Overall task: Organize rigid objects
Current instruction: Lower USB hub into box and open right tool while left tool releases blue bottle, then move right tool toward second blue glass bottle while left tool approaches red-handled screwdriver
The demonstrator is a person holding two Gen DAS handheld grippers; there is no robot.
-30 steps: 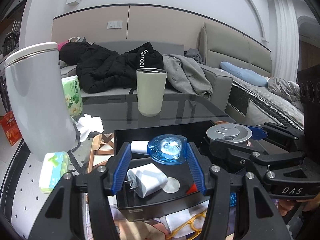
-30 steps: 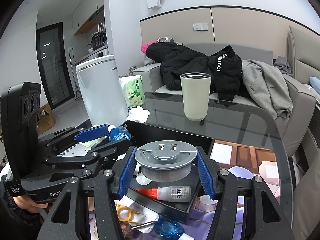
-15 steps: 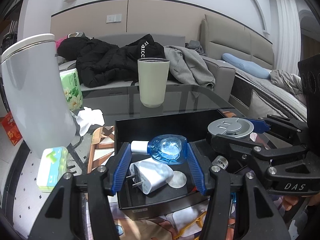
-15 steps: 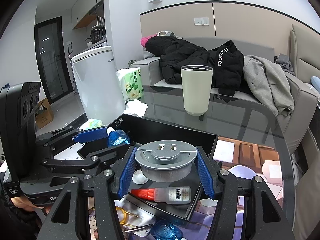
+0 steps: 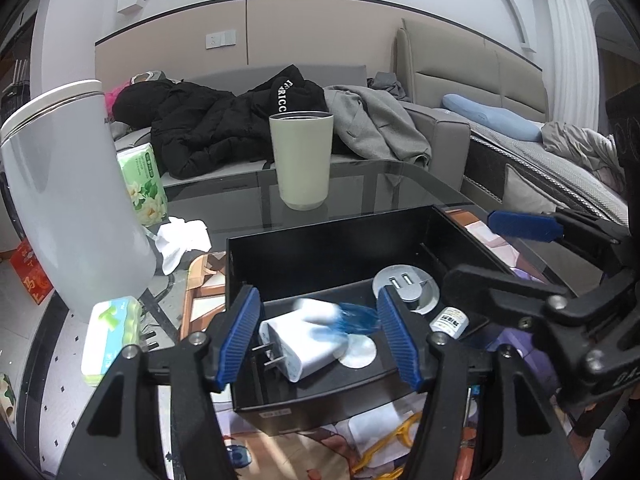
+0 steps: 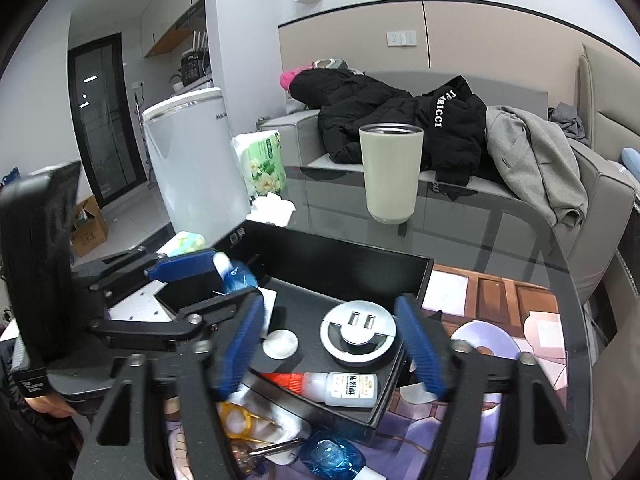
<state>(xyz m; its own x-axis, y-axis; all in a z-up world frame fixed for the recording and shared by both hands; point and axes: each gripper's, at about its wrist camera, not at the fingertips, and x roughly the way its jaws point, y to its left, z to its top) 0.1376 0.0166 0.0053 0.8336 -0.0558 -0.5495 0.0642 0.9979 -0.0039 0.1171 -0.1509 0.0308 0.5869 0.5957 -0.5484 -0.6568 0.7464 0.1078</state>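
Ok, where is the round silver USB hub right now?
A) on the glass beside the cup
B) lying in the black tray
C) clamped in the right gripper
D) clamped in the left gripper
B: the silver USB hub lies on the floor of the black tray, and the right gripper stands open around it, fingers clear of its rim.

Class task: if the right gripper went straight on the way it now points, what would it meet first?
Most likely the round grey USB socket lying in the black tray, directly between the open right gripper fingers; depth is uncertain through the fisheye.

tumbler [image 5: 301, 161] upright on glass table [image 5: 400, 188] | tissue pack [image 5: 143, 183] | black jacket [image 5: 208, 128] on sofa
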